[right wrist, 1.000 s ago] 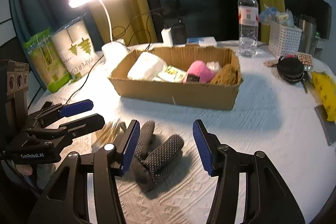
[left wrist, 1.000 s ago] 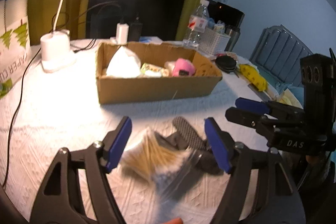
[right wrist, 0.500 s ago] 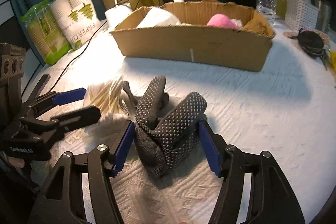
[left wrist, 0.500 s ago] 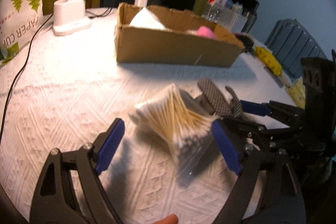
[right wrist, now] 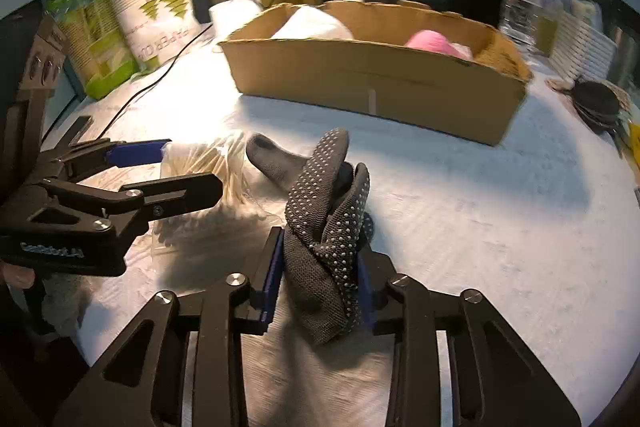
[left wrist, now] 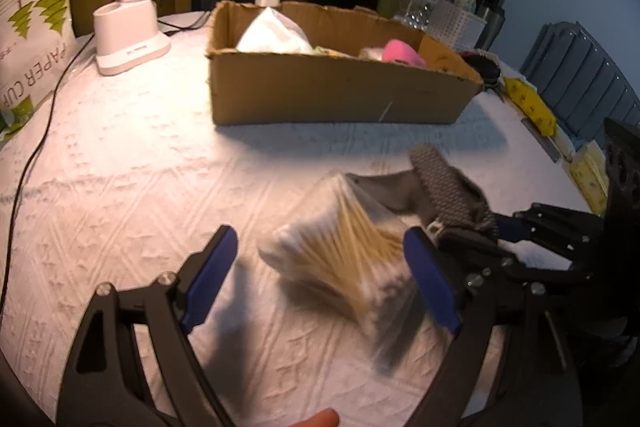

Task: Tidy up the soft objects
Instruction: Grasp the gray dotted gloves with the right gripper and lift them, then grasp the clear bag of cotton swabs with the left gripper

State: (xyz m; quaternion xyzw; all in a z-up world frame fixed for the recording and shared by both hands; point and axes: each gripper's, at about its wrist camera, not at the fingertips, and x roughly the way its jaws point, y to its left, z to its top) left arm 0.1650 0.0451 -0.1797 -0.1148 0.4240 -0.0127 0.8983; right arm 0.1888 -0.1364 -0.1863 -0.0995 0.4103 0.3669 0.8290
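cotton swab bag (left wrist: 352, 267) blurred; lamp head cut off

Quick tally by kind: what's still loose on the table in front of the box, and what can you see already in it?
Loose on the tablecloth:
Grey dotted socks, bundled, exact number unclear: 1 bundle
Bag of cotton swabs: 1
Visible inside the cardboard box:
White soft item: 1
Pink soft item: 1
Total told apart: 4; other items in the box are too hidden to count.
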